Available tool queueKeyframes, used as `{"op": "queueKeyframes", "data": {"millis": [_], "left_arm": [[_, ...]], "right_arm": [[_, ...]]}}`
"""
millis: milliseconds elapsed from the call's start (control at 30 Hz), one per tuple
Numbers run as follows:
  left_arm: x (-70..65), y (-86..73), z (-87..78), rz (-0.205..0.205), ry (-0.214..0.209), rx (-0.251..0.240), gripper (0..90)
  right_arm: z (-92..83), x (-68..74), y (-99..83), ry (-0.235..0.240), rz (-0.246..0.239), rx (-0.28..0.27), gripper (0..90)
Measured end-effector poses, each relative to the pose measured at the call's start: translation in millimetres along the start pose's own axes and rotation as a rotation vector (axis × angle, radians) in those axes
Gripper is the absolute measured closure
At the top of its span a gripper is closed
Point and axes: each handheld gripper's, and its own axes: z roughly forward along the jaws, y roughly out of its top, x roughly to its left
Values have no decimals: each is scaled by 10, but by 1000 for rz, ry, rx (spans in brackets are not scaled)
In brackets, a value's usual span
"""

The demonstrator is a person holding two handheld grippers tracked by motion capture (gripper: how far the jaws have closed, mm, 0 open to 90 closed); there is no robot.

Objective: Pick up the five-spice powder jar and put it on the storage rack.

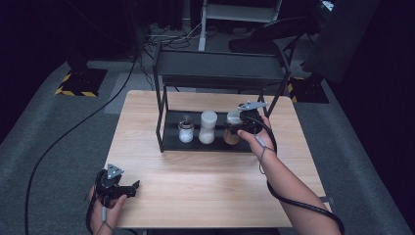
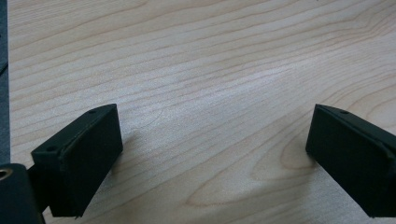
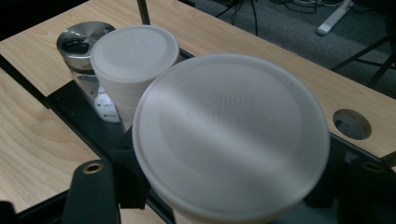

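Right gripper jaws clamped on the brown jar with a white lid, at the right end of the black rack's lower shelf, beside the white bottle and glass shaker. Left gripper jaws spread wide, empty, over the wooden table.

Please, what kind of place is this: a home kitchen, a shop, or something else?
Probably a recording studio or lab, not a kitchen. A lone wooden table stands on grey carpet amid dark surroundings, cables run across the floor, and yellow-black hazard tape marks a stand base. The black rack with seasoning jars looks staged.
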Motion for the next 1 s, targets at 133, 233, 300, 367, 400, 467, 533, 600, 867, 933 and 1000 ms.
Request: {"op": "queueKeyframes", "data": {"millis": [133, 233, 300, 367, 400, 467, 533, 600, 867, 933, 1000], "left_arm": [[0, 0, 0, 0, 0, 0, 32], [0, 0, 0, 0, 0, 0, 32], [-1, -1, 0, -1, 0, 0, 32], [-1, -1, 0, 0, 0, 0, 32], [0, 0, 0, 0, 0, 0, 32], [0, 0, 0, 0, 0, 0, 32], [0, 0, 0, 0, 0, 0, 32], [0, 0, 0, 0, 0, 0, 32], [-2, -1, 0, 0, 1, 0, 32], [0, 0, 0, 0, 0, 0, 32], [-1, -1, 0, 0, 1, 0, 32]], "right_arm": [[103, -22, -14, -2, 9, -2, 337], [171, -34, -20, -1, 16, 3, 336], [208, -41, -23, 0, 22, 8, 337], [239, -42, -26, -6, 20, 14, 337], [251, -45, -30, -5, 24, 15, 337], [284, -56, -43, -7, 32, 17, 337], [308, -62, -55, -8, 37, 19, 337], [326, -64, -65, -10, 38, 21, 336], [381, -57, -85, -16, 44, 27, 336], [382, -66, -94, -13, 50, 24, 336], [379, -78, -96, -11, 56, 25, 335]]}}
